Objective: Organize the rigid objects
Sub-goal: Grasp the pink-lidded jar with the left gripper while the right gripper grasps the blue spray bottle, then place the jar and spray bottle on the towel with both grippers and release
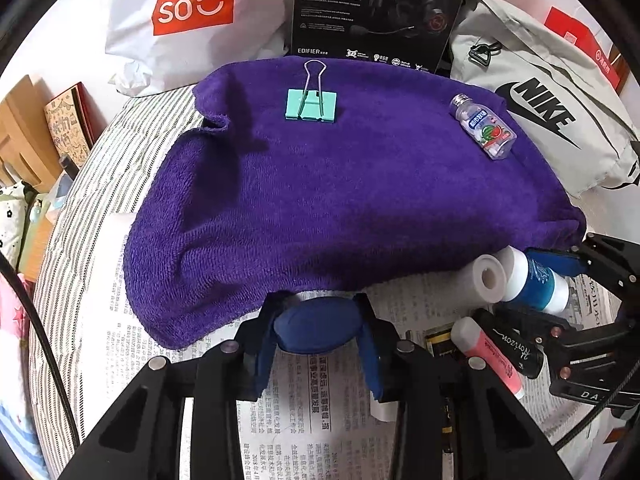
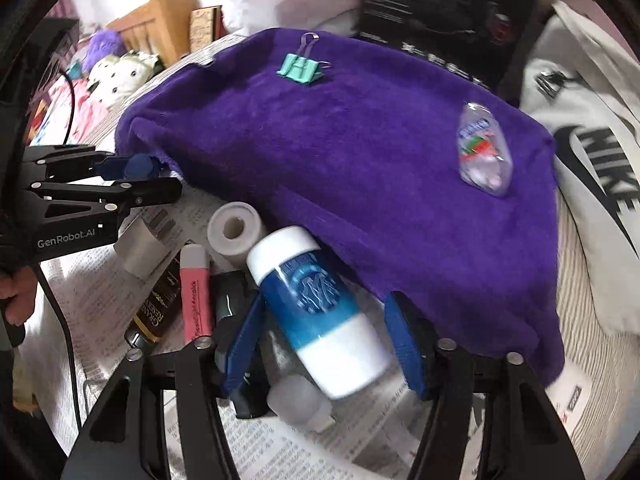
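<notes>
In the left wrist view my left gripper (image 1: 318,320) is shut on a dark blue oval object (image 1: 316,330), just above the newspaper (image 1: 304,408) at the near edge of the purple towel (image 1: 340,184). The right wrist view shows that oval object (image 2: 140,166) at the far left. My right gripper (image 2: 324,300) is open around a blue and white bottle (image 2: 320,312), which lies tilted on the pile, with a gap at the right finger. A green binder clip (image 1: 312,106) and a small clear candy bottle (image 1: 484,128) lie on the towel.
Beside the bottle lie a white tape roll (image 2: 234,228), a pink highlighter (image 2: 196,292) and a black marker (image 1: 512,344). A Miniso bag (image 1: 192,4), a black Edifier box (image 1: 380,12) and a Nike bag (image 1: 560,120) stand behind the towel. A hand (image 2: 16,296) shows at the left edge.
</notes>
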Motion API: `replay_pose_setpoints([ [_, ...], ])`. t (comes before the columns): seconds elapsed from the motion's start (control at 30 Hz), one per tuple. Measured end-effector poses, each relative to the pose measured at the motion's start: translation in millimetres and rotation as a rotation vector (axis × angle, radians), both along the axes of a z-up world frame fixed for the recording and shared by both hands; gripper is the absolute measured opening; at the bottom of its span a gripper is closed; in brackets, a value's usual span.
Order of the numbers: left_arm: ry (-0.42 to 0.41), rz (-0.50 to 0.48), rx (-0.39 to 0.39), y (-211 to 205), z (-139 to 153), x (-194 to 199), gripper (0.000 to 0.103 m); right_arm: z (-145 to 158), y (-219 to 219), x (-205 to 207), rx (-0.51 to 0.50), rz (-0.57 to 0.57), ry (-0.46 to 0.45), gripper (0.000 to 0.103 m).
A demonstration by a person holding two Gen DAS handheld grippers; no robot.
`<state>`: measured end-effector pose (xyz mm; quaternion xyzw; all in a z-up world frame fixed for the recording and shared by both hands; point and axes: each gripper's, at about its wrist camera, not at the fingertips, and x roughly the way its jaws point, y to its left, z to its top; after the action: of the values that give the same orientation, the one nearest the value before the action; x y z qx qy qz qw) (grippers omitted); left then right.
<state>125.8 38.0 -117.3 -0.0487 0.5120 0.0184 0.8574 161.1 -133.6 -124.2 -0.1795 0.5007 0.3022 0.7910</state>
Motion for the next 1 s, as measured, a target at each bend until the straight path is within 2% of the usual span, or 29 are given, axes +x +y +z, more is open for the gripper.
replay_pose_setpoints([
  [0.1,0.002,-0.003,-0.007,0,1,-3,0.035,0,-2,-2,0.011,0.009,0.005,0.049],
  [0.23,0.003,-0.002,-0.013,1,2,-9,0.035,3,-32,-7,0.057,-0.092,0.056,0.037],
  [0.3,0.002,0.000,-0.011,3,2,-13,0.035,2,-53,-10,0.073,-0.176,0.070,0.037],
  [0.43,-0.001,-0.001,-0.006,2,1,-16,0.035,1,-75,-15,0.095,-0.231,0.085,0.037],
  [0.6,0.003,0.001,0.019,0,0,-12,0.035,-2,-67,-12,0.066,-0.228,0.073,0.037],
  [0.8,-0.014,-0.006,0.067,-6,-3,-9,0.035,-4,-54,-9,0.014,-0.238,0.016,0.036],
  [0.9,-0.021,-0.014,0.054,-4,-3,-10,0.035,-4,-53,-11,0.007,-0.229,0.002,0.036],
  [1.0,-0.037,-0.031,0.012,1,2,-16,0.034,-1,-63,-11,0.062,-0.252,0.041,0.036],
])
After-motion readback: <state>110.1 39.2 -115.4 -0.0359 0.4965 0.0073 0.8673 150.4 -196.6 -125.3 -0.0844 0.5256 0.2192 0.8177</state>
